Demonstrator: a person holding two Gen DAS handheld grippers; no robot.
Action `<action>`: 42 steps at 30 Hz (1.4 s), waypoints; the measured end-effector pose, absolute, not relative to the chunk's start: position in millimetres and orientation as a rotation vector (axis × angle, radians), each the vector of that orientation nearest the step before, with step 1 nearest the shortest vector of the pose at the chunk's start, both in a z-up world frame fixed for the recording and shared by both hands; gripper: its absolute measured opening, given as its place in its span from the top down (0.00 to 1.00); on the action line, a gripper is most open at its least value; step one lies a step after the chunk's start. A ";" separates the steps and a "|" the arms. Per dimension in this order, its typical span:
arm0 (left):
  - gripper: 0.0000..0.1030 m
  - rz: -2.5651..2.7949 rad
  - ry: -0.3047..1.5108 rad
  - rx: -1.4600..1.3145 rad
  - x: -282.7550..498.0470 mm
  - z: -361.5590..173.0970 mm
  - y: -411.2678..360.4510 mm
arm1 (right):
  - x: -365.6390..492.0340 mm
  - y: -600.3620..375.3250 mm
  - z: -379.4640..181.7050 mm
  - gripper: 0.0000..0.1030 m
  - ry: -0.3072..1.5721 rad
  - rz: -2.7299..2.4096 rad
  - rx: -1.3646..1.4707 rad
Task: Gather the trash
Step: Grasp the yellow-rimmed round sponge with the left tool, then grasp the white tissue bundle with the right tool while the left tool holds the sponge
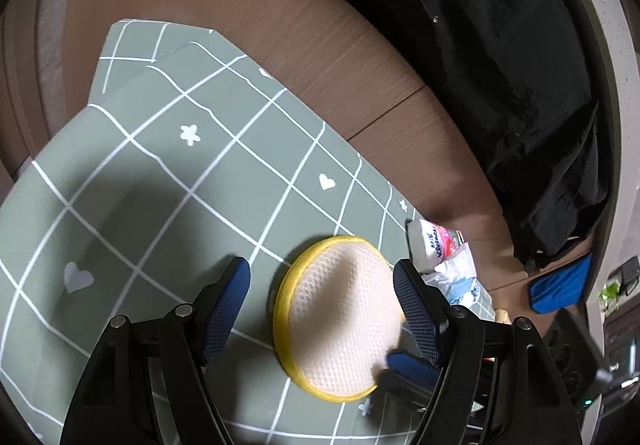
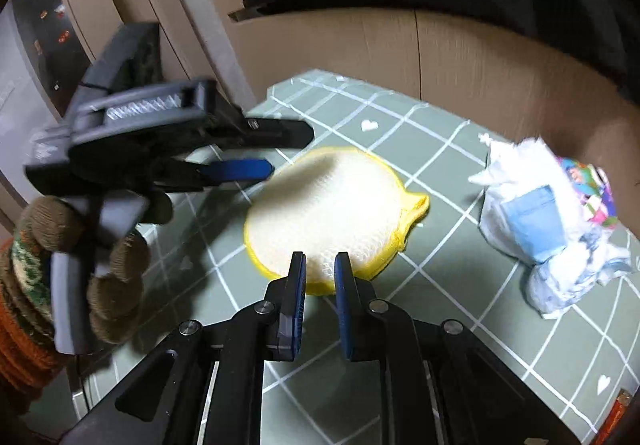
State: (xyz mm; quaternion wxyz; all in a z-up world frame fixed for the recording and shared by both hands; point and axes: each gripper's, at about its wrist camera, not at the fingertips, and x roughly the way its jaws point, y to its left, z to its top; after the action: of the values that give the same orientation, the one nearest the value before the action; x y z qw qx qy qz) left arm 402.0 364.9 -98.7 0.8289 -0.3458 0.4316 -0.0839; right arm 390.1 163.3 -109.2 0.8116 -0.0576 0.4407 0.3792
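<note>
A heap of crumpled white and blue trash lies on the green checked cloth, with a colourful wrapper behind it. The left wrist view shows the same heap beside a white tissue packet. A round white mesh pad with a yellow rim lies in the middle. My left gripper is open, its fingers on either side of the pad. My right gripper is shut with nothing in it, tips over the pad's near rim; its blurred tip shows at the pad's lower right.
The cloth covers part of a brown wooden table. Black fabric hangs along the table's far side. A blue object lies past the trash. A gloved hand holds the left gripper.
</note>
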 end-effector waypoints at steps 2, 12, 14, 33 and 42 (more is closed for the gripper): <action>0.28 -0.200 0.921 -0.757 402.6 -100.6 362.2 | 390.4 158.7 -110.1 0.88 0.951 0.809 -0.104; 0.33 -0.272 0.985 -0.813 395.5 -100.9 340.3 | 386.7 146.2 -111.3 0.88 0.957 0.795 -0.078; 0.46 -0.255 1.001 -0.772 392.7 -98.7 333.9 | 385.3 143.1 -110.9 0.86 0.954 0.791 -0.079; 0.82 -0.030 0.714 -0.356 317.6 -21.9 282.3 | 435.6 83.5 -85.2 0.47 0.788 0.551 -0.305; 0.87 -0.042 0.703 -0.307 303.7 -14.7 262.6 | 422.3 64.2 -79.3 0.60 0.841 0.533 -0.278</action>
State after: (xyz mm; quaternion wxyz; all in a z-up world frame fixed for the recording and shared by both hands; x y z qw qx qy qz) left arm 303.7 262.6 -14.7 0.9272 -0.1495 0.3427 -0.0204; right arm 422.3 64.2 -79.3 0.8695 -0.1329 0.4018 0.2548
